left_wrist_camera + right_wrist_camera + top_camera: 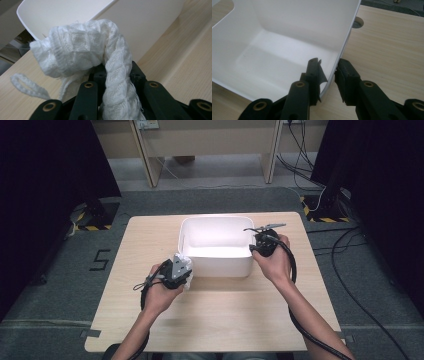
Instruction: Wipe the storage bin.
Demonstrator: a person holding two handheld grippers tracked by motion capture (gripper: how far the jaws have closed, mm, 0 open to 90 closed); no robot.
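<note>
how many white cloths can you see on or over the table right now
1: the white cloth, clamped in the left gripper beside the white bin, near its front left corner.

High view: my fixed camera sits above the near edge of the table (215, 320), facing forward and down, far enough to take in the whole top and floor beyond. Left gripper view: rides low, very close, looking along its jaws at the white bin (140, 22) outer wall. Right gripper view: close, looking down into the same bin. All three share bin and tabletop.
</note>
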